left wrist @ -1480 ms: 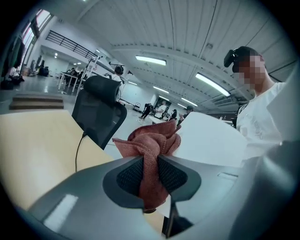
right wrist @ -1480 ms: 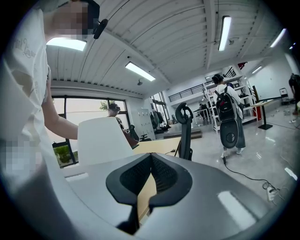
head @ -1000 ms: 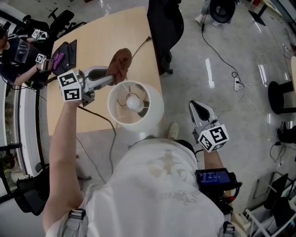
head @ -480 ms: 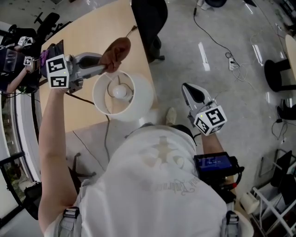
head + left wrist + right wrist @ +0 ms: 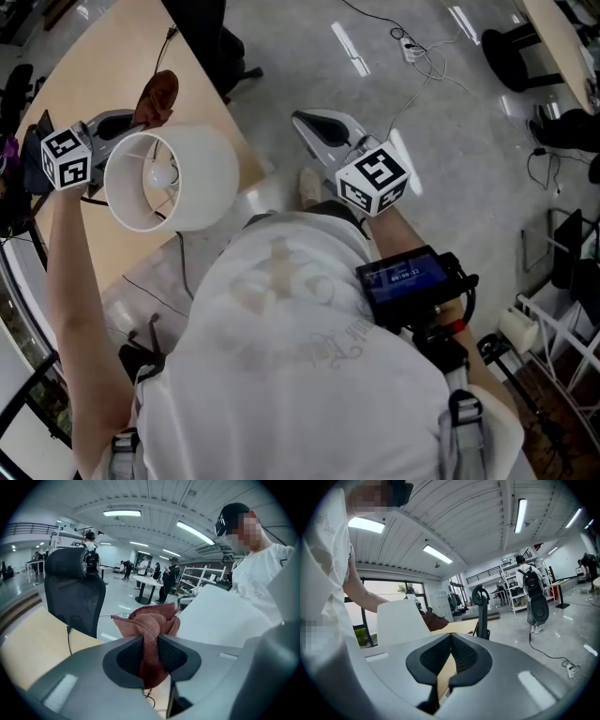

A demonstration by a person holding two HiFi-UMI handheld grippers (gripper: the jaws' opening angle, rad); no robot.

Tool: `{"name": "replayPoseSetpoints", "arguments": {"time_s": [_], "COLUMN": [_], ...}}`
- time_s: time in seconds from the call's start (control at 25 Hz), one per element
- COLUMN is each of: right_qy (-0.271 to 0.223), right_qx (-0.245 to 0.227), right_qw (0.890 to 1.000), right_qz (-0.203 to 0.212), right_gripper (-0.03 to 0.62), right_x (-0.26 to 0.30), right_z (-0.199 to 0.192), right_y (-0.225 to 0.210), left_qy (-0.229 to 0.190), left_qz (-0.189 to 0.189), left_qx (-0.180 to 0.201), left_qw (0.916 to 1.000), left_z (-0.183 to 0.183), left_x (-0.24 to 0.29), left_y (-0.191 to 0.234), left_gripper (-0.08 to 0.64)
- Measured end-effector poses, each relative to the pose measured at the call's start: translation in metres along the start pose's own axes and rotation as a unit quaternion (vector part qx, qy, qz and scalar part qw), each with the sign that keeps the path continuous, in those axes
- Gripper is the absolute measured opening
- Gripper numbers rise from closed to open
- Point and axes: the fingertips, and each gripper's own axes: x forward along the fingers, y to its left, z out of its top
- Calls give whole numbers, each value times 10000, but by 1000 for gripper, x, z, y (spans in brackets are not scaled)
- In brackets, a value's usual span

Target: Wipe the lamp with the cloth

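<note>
The lamp's white shade (image 5: 192, 173) stands on the wooden table (image 5: 103, 56), and its bulb (image 5: 161, 173) shows through the open top. A reddish-brown cloth (image 5: 157, 97) is bunched in my left gripper (image 5: 139, 119), which sits at the shade's far side, partly hidden behind its rim. In the left gripper view the cloth (image 5: 151, 627) is pinched between the pads of that gripper (image 5: 150, 641), with the shade (image 5: 220, 620) close on the right. My right gripper (image 5: 314, 124) hangs over the floor, shut and empty; its own view shows the same gripper (image 5: 451, 638), the shade (image 5: 401, 620) and the cloth (image 5: 436, 619).
A black office chair (image 5: 75, 592) stands at the table's far edge. A lamp cord (image 5: 178, 258) runs across the table. Cables and a power strip (image 5: 412, 52) lie on the grey floor to the right. Other people stand far off in the room.
My left gripper has sunk with the cloth from above the shade's rim to its far side. The lamp has slid to the picture's left as the head turned. The right gripper has kept still.
</note>
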Motion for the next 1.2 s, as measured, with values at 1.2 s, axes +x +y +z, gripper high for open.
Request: {"name": "replayPoseSetpoints", "arguments": {"time_s": [1.2], "right_qy": [-334], "right_qx": [435], "right_qw": [9983], "right_qz": [-209], "right_gripper": [14], "right_x": [-13], "right_z": [2], "right_y": [-16], "left_qy": [899], "left_qz": [-1646], "left_qx": [1160], "left_qw": [9754], "left_z": [76], "left_x": [9], "left_y": [-67], "left_gripper": [94]}}
